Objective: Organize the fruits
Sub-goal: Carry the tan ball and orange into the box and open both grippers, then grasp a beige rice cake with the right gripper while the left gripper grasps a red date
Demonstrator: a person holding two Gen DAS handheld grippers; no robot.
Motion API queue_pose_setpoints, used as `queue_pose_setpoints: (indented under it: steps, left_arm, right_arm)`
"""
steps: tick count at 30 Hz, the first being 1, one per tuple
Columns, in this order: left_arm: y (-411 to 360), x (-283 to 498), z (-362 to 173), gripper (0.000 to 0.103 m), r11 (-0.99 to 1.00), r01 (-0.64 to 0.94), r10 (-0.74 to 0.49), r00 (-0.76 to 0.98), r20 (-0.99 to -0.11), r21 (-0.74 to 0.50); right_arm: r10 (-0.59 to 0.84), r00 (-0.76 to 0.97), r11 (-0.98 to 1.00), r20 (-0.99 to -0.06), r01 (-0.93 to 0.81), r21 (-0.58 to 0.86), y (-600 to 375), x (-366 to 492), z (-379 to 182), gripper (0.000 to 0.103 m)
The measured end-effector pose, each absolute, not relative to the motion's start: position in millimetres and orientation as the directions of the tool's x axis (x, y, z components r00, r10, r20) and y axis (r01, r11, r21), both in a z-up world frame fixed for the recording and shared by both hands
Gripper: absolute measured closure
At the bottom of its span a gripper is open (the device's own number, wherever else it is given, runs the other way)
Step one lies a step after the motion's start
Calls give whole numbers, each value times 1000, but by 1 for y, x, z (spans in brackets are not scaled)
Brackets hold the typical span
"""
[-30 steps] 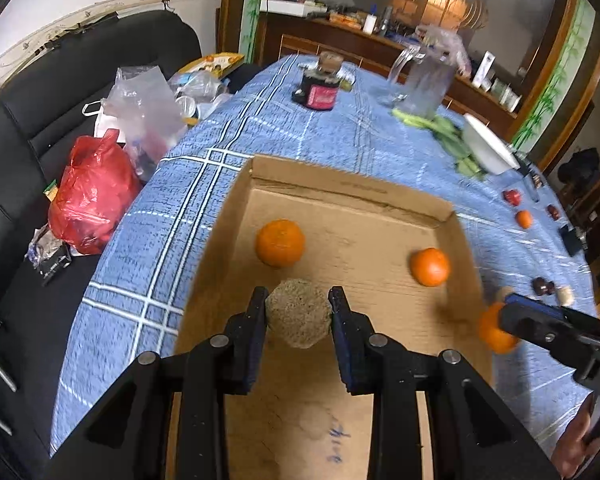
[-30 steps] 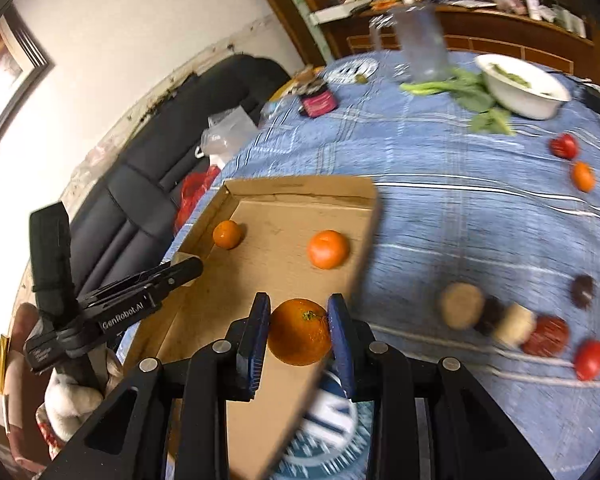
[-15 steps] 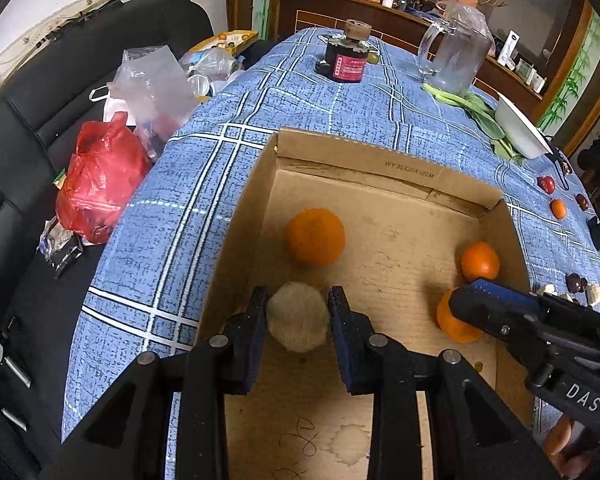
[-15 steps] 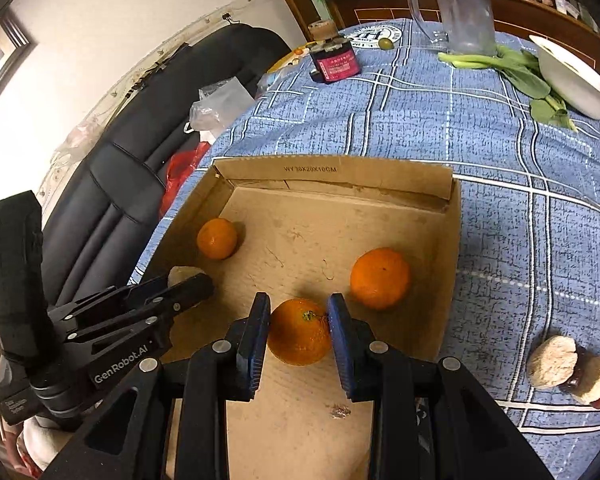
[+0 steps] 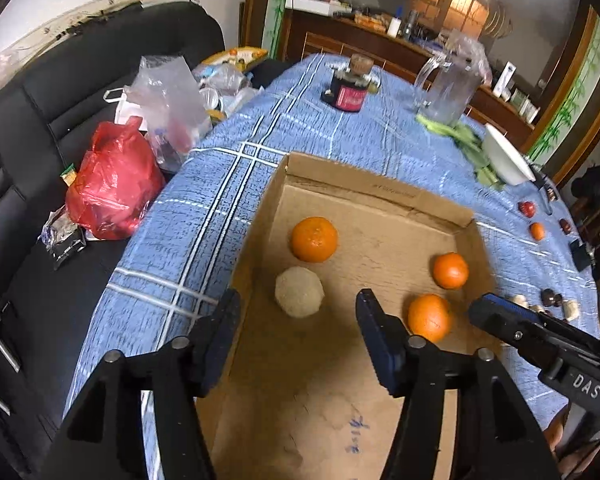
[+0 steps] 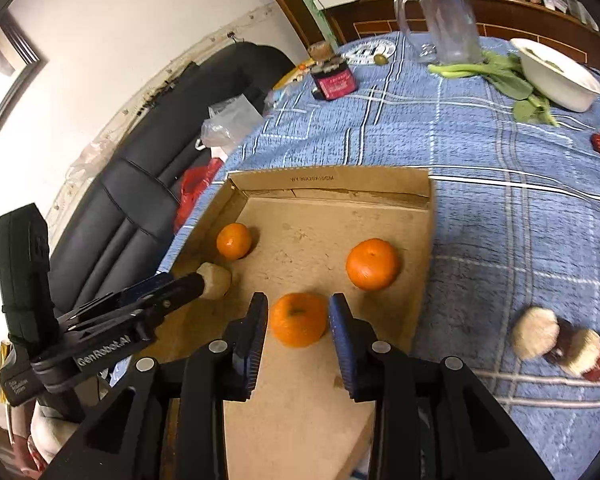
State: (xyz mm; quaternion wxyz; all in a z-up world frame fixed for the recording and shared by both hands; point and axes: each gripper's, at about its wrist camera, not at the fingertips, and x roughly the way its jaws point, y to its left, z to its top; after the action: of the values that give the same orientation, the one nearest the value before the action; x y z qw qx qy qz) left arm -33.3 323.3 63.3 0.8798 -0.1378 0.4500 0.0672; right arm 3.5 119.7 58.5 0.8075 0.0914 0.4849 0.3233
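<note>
Since both fruits now rest on the cardboard box [image 5: 376,192] floor, your left gripper [image 5: 298,320] stands wide apart around the pale fruit [image 5: 299,291], while your right gripper [image 6: 298,322] brackets its orange [image 6: 298,319], fingers slightly apart.

Bare cardboard box [image 5: 380,208] floor lies ahead of the left jaws beyond the pale round fruit [image 5: 299,291]. An orange [image 6: 298,319] fills the right jaws' gap; box walls flank.

black grippers, blue-padded jaws, silver screws, possibly "das" label.
</note>
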Motion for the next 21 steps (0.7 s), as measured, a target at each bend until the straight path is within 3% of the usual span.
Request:
queue_pose_setpoints:
  steps: [4,9,12,21]
  left_arm:
    - [306,-57,78,37,956,-230,4,631,-776,-183]
    - [273,-84,92,28,964,-207,21,680,-733,-165]
    - [252,-99,97,21,968,-201,37,704,-710,-149]
    - [187,-115,99,19,994,-98,32,716,-697,-56]
  right_arm:
    - [623,356,773,-696,-417,479,99,-11,67,54]
    - [593,443,802,-672,-396,447,64,-42,78,51]
    - [527,518,848,-673,-370,379,44,-62,83,38]
    - [420,608,907,-674,-261,329,-20,-98,76,37]
